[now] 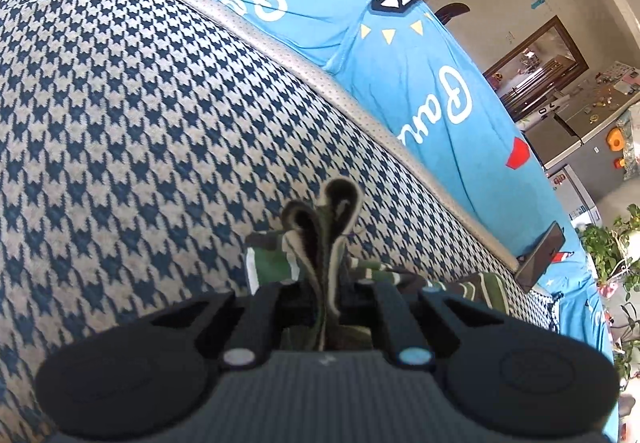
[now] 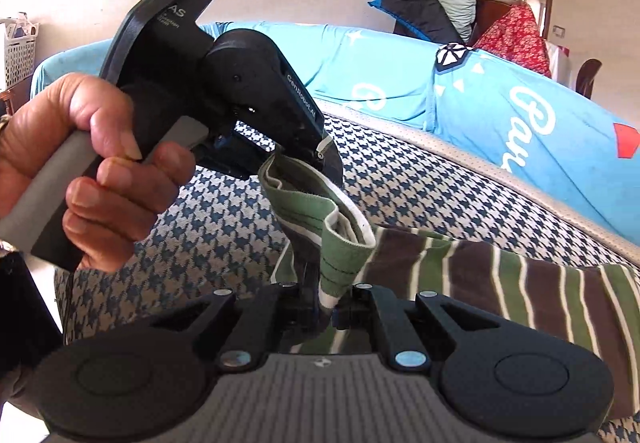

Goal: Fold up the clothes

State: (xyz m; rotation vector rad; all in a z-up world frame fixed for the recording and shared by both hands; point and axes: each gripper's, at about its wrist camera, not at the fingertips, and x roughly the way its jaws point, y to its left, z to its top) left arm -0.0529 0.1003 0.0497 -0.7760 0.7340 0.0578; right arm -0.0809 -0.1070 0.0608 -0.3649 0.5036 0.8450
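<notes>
A garment with brown, green and white stripes [image 2: 520, 283] lies on the houndstooth cushion [image 2: 420, 183] and trails off to the right. My right gripper [image 2: 326, 303] is shut on its green hem, which rises in a bunched band to my left gripper [image 2: 316, 163]. A hand [image 2: 92, 171] holds that left gripper, which is clamped on the other end of the hem. In the left wrist view the left gripper [image 1: 326, 291] is shut on folded loops of the garment [image 1: 336, 203] that stick up between its fingers, above the cushion [image 1: 140, 123].
A blue cover with white lettering [image 1: 400, 55] drapes the backrest behind the cushion. A dark flat device [image 1: 540, 255] leans on it at the right end. Potted plants [image 1: 616, 255] and a grey cabinet [image 1: 580, 131] stand beyond. A red floral cloth [image 2: 516, 31] and a white basket [image 2: 18, 51] sit further off.
</notes>
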